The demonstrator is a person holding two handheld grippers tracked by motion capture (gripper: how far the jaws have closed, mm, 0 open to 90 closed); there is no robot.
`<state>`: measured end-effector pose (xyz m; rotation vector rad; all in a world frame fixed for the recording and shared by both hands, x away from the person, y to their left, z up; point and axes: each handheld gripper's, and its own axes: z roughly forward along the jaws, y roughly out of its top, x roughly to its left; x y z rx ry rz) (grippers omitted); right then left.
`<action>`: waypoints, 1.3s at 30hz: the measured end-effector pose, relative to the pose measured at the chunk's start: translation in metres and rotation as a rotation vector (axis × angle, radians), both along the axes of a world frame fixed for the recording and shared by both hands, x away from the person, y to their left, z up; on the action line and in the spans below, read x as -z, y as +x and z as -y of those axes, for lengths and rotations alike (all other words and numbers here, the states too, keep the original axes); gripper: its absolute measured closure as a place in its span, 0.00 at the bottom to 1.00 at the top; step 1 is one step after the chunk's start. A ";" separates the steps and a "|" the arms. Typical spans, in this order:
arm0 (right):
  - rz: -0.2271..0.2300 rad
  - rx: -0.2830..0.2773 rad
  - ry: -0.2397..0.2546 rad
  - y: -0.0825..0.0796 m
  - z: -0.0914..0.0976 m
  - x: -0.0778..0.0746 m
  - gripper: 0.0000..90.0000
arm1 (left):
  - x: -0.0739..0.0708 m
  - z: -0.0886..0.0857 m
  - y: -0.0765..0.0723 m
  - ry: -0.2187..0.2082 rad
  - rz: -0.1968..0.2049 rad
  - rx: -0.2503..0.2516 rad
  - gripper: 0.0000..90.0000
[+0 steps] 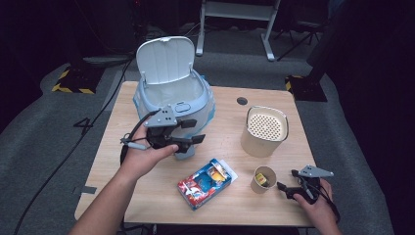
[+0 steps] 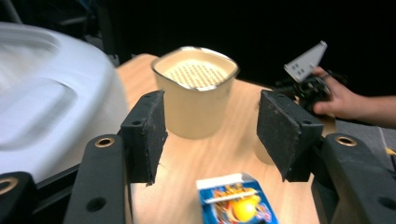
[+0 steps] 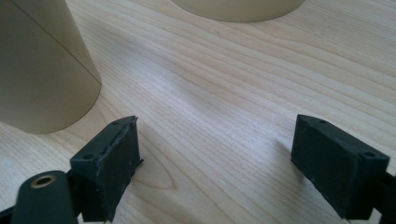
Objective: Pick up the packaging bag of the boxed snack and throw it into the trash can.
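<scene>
A white and light-blue bin point(image 1: 171, 93) stands at the table's back left with its lid up. My left gripper point(image 1: 195, 131) hangs just in front of it, open, with nothing between its pads. In the left gripper view the jaws point(image 2: 210, 135) frame a beige container point(image 2: 196, 93) with a perforated top, and the bin point(image 2: 51, 93) bulges at the left. A blue snack box point(image 1: 208, 182) lies near the front middle. My right gripper point(image 1: 288, 179) rests low at the front right, open and empty, beside a small paper cup point(image 1: 264, 178).
The beige container point(image 1: 265, 129) stands right of centre. In the right gripper view the jaws point(image 3: 215, 158) hover over bare wood, with the paper cup point(image 3: 37, 70) at the left. The snack box point(image 2: 236, 200) lies below the left jaws. Cables trail off the table's left edge point(image 1: 98, 161).
</scene>
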<state>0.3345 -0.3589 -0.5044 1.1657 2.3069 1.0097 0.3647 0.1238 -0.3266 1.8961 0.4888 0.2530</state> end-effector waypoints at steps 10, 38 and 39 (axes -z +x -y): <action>0.001 -0.004 0.000 0.000 0.000 0.000 0.17 | 0.046 0.014 -0.008 0.064 -0.053 -0.001 0.48; 0.000 -0.004 0.001 0.000 0.000 0.000 0.17 | 0.144 0.028 -0.006 0.310 -0.253 -0.076 0.51; 0.000 -0.004 0.001 0.000 0.000 0.000 0.17 | 0.145 0.028 -0.005 0.318 -0.260 -0.076 0.52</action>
